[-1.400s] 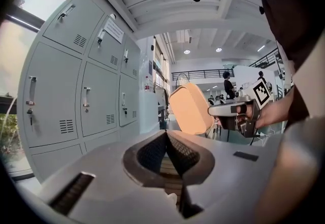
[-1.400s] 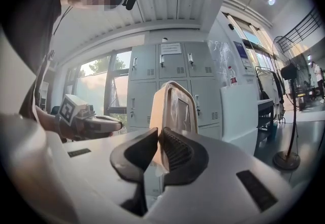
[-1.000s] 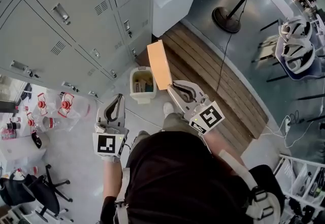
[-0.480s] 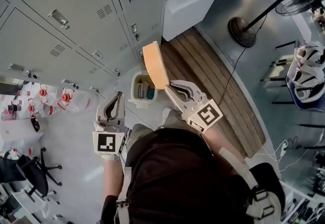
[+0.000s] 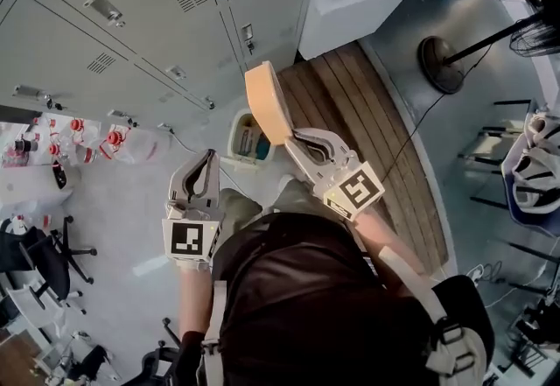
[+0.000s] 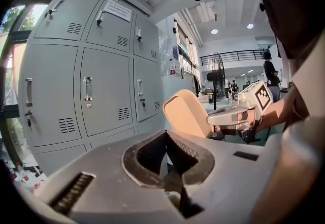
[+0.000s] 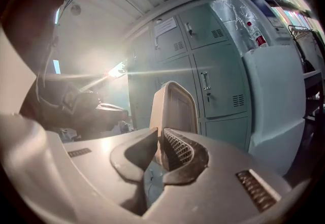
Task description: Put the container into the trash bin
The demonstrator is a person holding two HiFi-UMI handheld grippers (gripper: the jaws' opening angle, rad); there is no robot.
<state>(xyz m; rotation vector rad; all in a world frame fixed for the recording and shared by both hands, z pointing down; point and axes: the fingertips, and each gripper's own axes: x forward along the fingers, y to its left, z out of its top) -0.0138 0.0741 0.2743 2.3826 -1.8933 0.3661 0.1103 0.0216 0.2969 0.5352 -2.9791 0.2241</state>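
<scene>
Setting: a wall of grey lockers (image 5: 105, 25) runs along one side of the floor. Beside it lies a slatted wooden platform (image 5: 376, 148).

Trash bin (image 5: 234, 139): small, white and open-topped. It stands on the floor between the locker fronts and the platform edge. It already holds some items; I can't tell what they are.

Container (image 5: 267, 100): flat, tan, with rounded corners. It is held up on edge in the air, not yet in the bin. In the head view its lower end overlaps the bin's right side. How high it is above the rim can't be judged.

Right gripper (image 5: 294, 137): jaws drawn narrow and pinching the container's lower edge. The right gripper view shows the thin wall clamped between the pads (image 7: 175, 149), with the rest of the container (image 7: 175, 106) standing tall above them.

Left gripper (image 5: 208, 155): jaws closed tip to tip with nothing between them. It is held level, left of the bin, and carries nothing.

Risks (judgement):
- The grip is on one thin edge with most of the container beyond it, so it could swing or slip out before it is over the opening.
- The container looks long compared with the bin mouth. Released flat or off-centre, it could catch on the rim or on the contents and tip out onto the floor.
- The lockers are close, so a swing could knock a corner against them.
</scene>
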